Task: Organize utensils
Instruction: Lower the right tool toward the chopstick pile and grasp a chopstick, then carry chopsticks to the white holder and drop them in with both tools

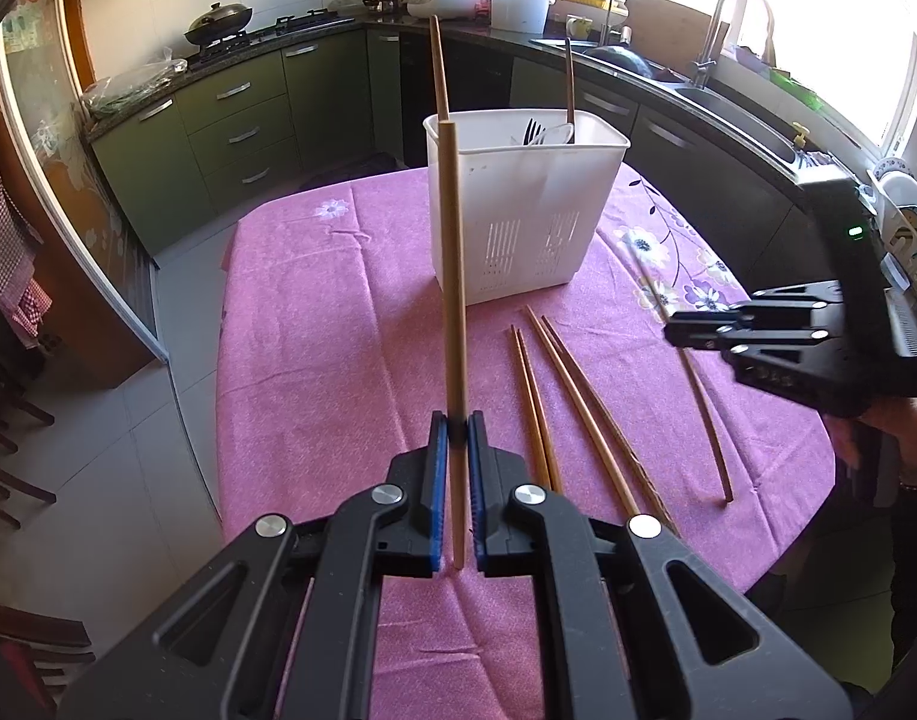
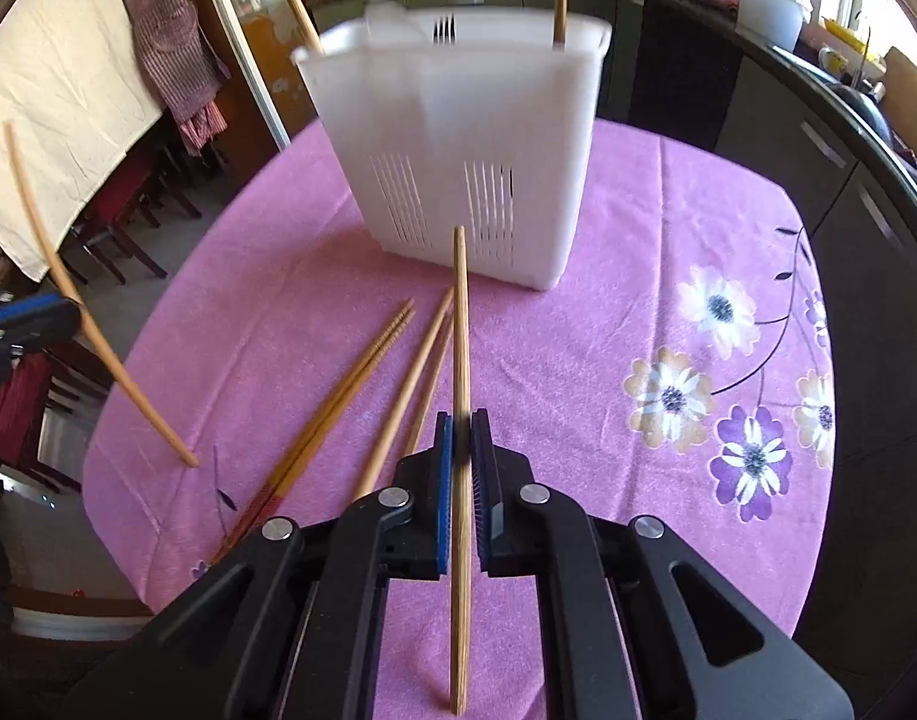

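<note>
My left gripper (image 1: 456, 420) is shut on a wooden chopstick (image 1: 452, 276) that stands upright above the table, in front of the white slotted utensil holder (image 1: 518, 210). My right gripper (image 2: 461, 420) is shut on another chopstick (image 2: 460, 348) pointing at the holder (image 2: 458, 138). The right gripper also shows at the right in the left wrist view (image 1: 698, 339). Several loose chopsticks (image 1: 578, 408) lie on the pink cloth between the grippers; they show in the right wrist view too (image 2: 350, 384). The holder has chopsticks and a fork (image 2: 443, 30) standing in it.
The round table has a pink flowered cloth (image 1: 314, 360). Green kitchen cabinets (image 1: 230, 120), a counter with a wok (image 1: 218, 21) and a sink (image 1: 728, 96) curve behind it. Dark chairs (image 2: 116, 222) stand at the table's left side.
</note>
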A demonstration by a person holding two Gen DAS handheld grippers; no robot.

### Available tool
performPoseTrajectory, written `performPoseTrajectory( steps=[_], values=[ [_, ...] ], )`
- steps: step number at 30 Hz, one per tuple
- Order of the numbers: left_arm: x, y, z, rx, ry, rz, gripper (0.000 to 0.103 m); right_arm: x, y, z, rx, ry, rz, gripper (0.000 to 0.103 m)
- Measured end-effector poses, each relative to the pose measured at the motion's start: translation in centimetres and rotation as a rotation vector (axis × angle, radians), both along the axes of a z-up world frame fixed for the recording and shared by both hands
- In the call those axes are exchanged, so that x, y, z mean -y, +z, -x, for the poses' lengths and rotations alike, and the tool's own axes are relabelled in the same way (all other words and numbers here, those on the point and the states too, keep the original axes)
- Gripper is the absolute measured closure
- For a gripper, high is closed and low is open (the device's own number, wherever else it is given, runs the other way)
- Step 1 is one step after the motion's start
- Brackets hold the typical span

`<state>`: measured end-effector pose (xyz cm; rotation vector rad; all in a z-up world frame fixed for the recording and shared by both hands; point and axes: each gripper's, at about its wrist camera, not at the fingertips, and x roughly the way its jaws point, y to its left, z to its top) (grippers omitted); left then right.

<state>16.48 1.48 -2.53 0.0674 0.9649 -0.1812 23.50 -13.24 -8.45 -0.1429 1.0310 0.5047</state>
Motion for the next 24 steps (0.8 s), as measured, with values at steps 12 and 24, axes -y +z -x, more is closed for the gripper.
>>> performPoseTrajectory(
  steps=[12,24],
  values=[
    [0.1,0.1,0.8,0.016,0.0,-0.015,0.096,6.6,7.1,9.4,0.238,-0.016,-0.096,0.096],
    [0.3,0.5,1.6,0.025,-0.001,-0.024,0.096,6.8,6.8,10.0,0.232,-0.011,-0.12,0.096]
  ],
)
